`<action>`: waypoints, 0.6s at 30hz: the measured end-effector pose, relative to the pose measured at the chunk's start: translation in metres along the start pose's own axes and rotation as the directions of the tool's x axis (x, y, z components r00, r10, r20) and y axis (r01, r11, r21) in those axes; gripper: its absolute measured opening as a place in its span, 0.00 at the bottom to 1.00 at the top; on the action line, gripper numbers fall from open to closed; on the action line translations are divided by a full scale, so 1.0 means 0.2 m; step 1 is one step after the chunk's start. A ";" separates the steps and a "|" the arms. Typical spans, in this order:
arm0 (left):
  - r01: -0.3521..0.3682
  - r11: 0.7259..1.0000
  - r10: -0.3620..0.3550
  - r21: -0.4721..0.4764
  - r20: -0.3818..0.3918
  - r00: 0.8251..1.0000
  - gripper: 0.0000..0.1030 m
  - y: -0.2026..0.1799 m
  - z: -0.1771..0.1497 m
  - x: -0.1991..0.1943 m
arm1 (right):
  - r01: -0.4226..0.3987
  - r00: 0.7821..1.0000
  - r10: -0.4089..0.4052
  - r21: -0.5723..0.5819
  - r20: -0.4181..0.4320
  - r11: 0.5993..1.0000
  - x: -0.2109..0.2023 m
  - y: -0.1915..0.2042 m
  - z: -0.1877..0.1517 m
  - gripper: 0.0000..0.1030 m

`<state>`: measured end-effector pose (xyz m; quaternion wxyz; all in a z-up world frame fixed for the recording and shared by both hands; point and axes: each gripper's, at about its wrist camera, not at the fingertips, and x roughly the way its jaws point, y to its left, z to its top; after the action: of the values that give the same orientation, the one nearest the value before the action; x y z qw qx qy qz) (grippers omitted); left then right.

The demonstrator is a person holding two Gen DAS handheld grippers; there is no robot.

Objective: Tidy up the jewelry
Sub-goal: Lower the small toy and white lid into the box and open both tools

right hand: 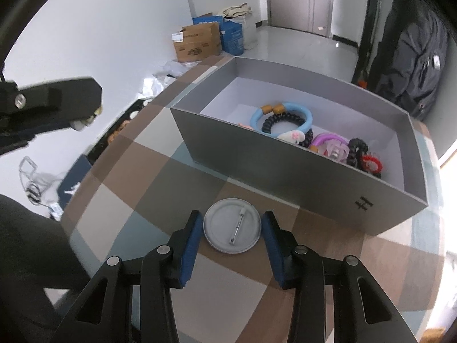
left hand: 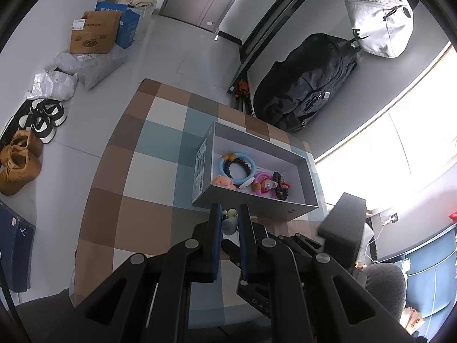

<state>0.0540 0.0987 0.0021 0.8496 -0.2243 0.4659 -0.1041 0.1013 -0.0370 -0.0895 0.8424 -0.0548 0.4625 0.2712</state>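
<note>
Right gripper (right hand: 232, 233) is pinching the round badge (right hand: 232, 229) between its 2 fingers; next, lifting into the box (right hand: 285, 168); left gripper (left hand: 230, 223) is pinching a small green trinket (left hand: 230, 220)

The near wall of the gray box (right hand: 257, 154) is hiding part of the pink toy (right hand: 245, 126) and the bottoms of the hair ties. In the left wrist view, a small green and blue thing (left hand: 229, 220) is peeking out between the jaws, and too little of it is showing to tell what it is. In the right wrist view, the left gripper (right hand: 82, 123) is looking blurry, and its small pale load is too fuzzy to name.
</note>
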 end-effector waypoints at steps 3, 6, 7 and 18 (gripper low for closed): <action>-0.006 1.000 0.006 0.002 -0.003 1.000 0.07 0.00 -0.01 0.00 | -0.034 0.999 0.033 0.042 0.010 0.999 -0.04 -0.04 -0.01 0.40; -0.020 1.000 0.020 0.018 -0.002 1.000 0.07 -0.02 -0.02 0.01 | -0.054 0.998 0.052 0.071 0.030 0.996 -0.08 -0.08 -0.02 0.40; -0.024 0.999 0.024 0.025 -0.001 1.000 0.07 -0.03 -0.02 0.02 | -0.061 0.998 0.058 0.078 0.035 0.995 -0.09 -0.09 -0.02 0.40; -0.069 0.996 0.069 0.060 0.001 0.998 0.07 -0.09 -0.04 0.08 | -0.155 0.979 0.139 0.104 0.147 0.983 -0.30 -0.16 0.00 0.40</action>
<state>0.0561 0.0749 -0.0045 0.8587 -0.1822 0.4707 -0.0889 0.0920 -0.0878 -0.0460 0.8520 0.0471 0.4201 0.3089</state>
